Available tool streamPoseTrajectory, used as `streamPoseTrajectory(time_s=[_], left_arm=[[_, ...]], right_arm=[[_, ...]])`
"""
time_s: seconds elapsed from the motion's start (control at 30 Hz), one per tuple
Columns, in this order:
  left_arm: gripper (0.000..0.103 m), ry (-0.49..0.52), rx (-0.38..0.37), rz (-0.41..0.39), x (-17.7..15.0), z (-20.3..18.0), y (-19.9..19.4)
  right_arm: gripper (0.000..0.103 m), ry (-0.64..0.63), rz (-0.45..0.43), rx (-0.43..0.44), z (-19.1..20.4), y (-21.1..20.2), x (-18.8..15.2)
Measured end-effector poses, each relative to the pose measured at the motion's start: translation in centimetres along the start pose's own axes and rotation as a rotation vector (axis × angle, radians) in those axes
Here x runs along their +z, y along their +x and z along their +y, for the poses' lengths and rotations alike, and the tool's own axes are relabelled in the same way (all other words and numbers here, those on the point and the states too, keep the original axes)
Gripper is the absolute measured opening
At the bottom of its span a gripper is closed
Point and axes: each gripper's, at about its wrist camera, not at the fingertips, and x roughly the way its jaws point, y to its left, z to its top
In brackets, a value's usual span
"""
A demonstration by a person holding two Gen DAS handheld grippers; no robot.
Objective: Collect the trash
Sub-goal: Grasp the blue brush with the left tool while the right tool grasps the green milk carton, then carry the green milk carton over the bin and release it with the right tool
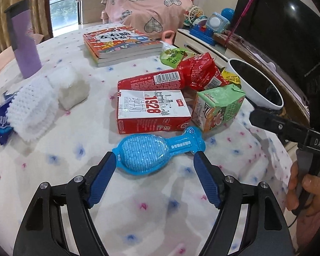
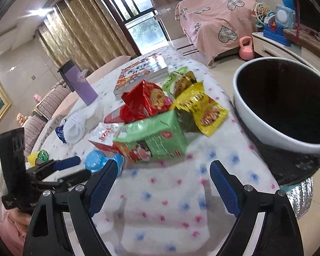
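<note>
- The left gripper hung over the desk with its fingers spread, one on each side of a blue plastic wrapper; the left fingertip sat at the wrapper's rounded end, though whether it touched I could not tell.
- No pinch showed on the wrapper, which lay flat on the flower-print cloth near the desk's near edge.
- Just behind it lay a red-and-white carton, a green carton beside that, then a red tube-shaped pack and a crumpled red wrapper.
- A yellow wrapper and a light green pouch lay toward the desk's right edge.
- The right gripper had its fingers spread wide over bare cloth, with nothing between them.
- A white bin with a dark inside stood at the desk's right edge.
- Books and a purple flask stood toward the far side, and a white knitted cloth lay toward the left edge.
</note>
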Motion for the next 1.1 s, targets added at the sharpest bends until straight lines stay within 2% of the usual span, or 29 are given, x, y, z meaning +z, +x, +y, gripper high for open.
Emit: streamPoseTrajectory(time_s=[0.03,0.13,0.37,0.4,0.43,0.5,0.53,0.6,0.77,1.1], left_arm=[[0.078,0.002,-0.004,0.002,0.1,0.0,0.1],[0.080,0.020,-0.022,0.015,0.2,0.0,0.8],[0.079,0.046,-0.058,0.015,0.2,0.5,1.5],[0.074,0.050,-0.063,0.011,0.2,0.5,1.5],[0.065,0.057,-0.064,0.009,0.2,0.4,1.5],[0.055,0.076,-0.045,0.007,0.2,0.2,1.6],[0.055,0.089,-0.038,0.005,0.2,0.1,1.5],[0.054,0.097,-0.042,0.000,0.1,0.0,1.4],[0.052,0.109,-0.049,-0.024,-0.2,-0.6,0.3],[0.050,0.015,-0.105,-0.061,-0.9,-1.9,-2.2]], right_arm=[[0.090,-0.002,-0.002,0.006,0.2,0.2,0.2],[0.100,-0.032,-0.001,0.001,1.4,1.2,0.8],[0.101,-0.084,0.033,-0.023,2.8,4.0,1.7],[0.101,-0.084,0.036,-0.023,2.7,4.1,1.8],[0.101,-0.083,0.040,-0.026,2.6,4.4,1.9],[0.100,-0.078,0.038,-0.045,2.3,4.7,1.9],[0.099,-0.074,0.035,-0.048,2.2,4.7,1.9],[0.093,-0.061,0.031,-0.038,1.8,4.6,1.8],[0.093,-0.060,0.010,-0.045,1.9,3.7,1.6],[0.093,-0.009,-0.048,-0.024,0.7,-0.5,0.7]])
